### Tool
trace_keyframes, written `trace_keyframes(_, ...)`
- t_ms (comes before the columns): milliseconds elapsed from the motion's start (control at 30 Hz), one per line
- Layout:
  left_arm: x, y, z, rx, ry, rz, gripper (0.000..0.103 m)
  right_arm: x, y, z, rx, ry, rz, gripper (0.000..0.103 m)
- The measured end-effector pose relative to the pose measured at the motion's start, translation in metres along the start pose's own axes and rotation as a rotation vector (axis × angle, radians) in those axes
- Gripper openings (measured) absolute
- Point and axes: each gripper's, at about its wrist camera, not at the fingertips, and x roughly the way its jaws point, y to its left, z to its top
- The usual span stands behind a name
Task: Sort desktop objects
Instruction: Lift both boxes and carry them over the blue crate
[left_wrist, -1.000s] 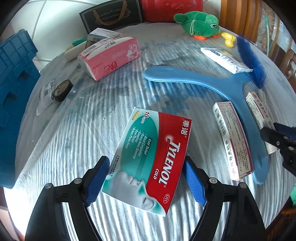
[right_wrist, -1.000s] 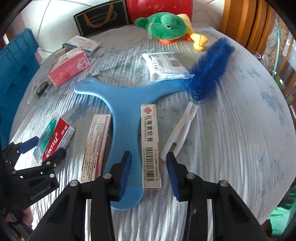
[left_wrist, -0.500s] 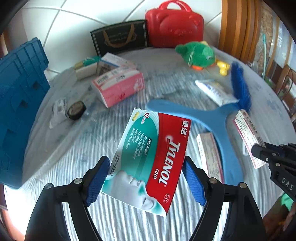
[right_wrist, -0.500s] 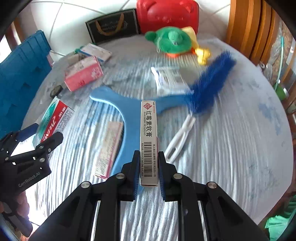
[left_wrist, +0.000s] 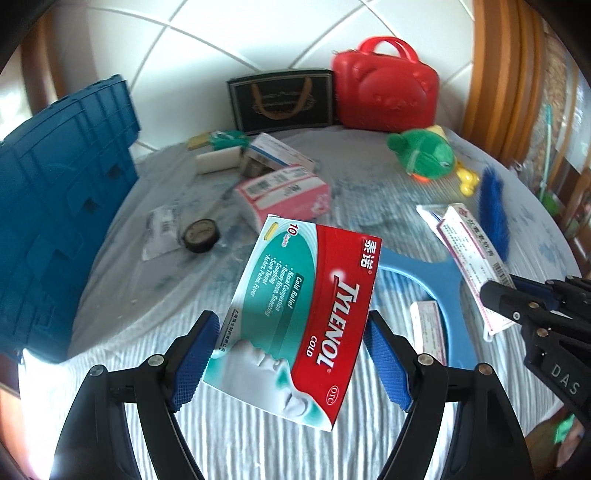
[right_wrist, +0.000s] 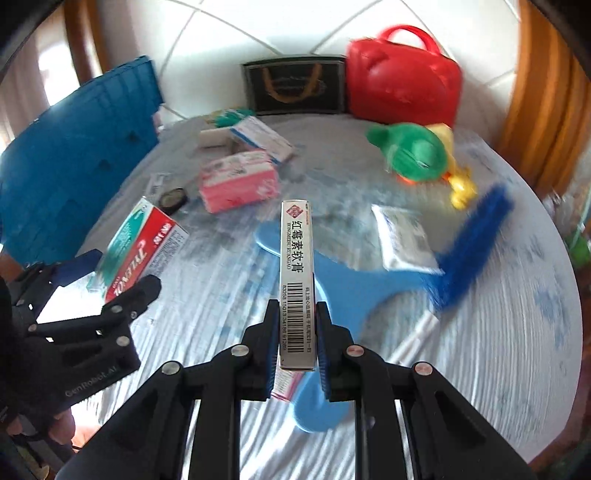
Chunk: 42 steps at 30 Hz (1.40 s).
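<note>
My left gripper (left_wrist: 291, 354) is shut on a red and teal Tylenol box (left_wrist: 299, 317), held above the table and tilted; from the right wrist view the same box (right_wrist: 140, 251) appears at the left. My right gripper (right_wrist: 295, 347) is shut on a long narrow ointment box (right_wrist: 296, 280) with a barcode, lifted off the table. That ointment box (left_wrist: 469, 254) and the right gripper (left_wrist: 517, 299) show at the right edge of the left wrist view. A second narrow medicine box (left_wrist: 428, 328) lies beside the blue plastic piece (left_wrist: 447, 288).
A blue crate (left_wrist: 55, 221) stands at the left. On the table are a pink tissue pack (left_wrist: 284, 195), tape roll (left_wrist: 201, 235), white packet (right_wrist: 402, 236), blue brush (right_wrist: 469, 243) and green plush toy (left_wrist: 423, 155). At the back stand a red case (left_wrist: 386, 99) and black bag (left_wrist: 280, 101).
My right gripper shut on the ointment box and lifted it off the blue piece. Both grippers rose with their boxes, and the table now sits lower in both views.
</note>
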Motion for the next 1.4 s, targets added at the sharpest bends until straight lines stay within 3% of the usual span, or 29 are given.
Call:
trace_keyframes(433,-0.038,0.066,-0.025,-0.213,-0.019,0.201,0.08,0.002,0.087,0.033,-0.266,-0.04,0.22,0.018)
trace_keyframes(667,-0.076,0.125,-0.02,-0.318,-0.111,0.305,0.08,-0.02,0.15,0.061,-0.356,-0.129,0.301,0.018)
trace_keyframes(967,-0.158,0.255,0.015,-0.366,-0.348,0.407,0.081,-0.069,0.275,0.134,-0.41,-0.346,0.408,0.018)
trace_keyframes(1000,-0.165,0.271,0.018,-0.36,-0.371,0.38,0.072,-0.074,0.296,0.142,-0.422,-0.372,0.42,0.018)
trace_keyframes(1033,-0.17,0.286,0.022,-0.369,-0.376,0.376,0.072,-0.076,0.314,0.149,-0.428,-0.389,0.438,0.018)
trace_keyframes(1100,-0.181,0.321,0.031,-0.388,-0.411,0.44,0.072,-0.079,0.35,0.165,-0.439,-0.423,0.473,0.018)
trace_keyframes(1167,-0.189,0.357,0.042,-0.422,-0.423,0.397,0.072,-0.08,0.383,0.18,-0.446,-0.451,0.484,0.018)
trace_keyframes(1300,-0.187,0.413,0.067,-0.422,-0.456,0.453,0.072,-0.073,0.44,0.212,-0.442,-0.445,0.537,0.018)
trace_keyframes(1400,-0.169,0.446,0.073,-0.43,-0.426,0.497,0.072,-0.066,0.468,0.224,-0.461,-0.434,0.541,0.018)
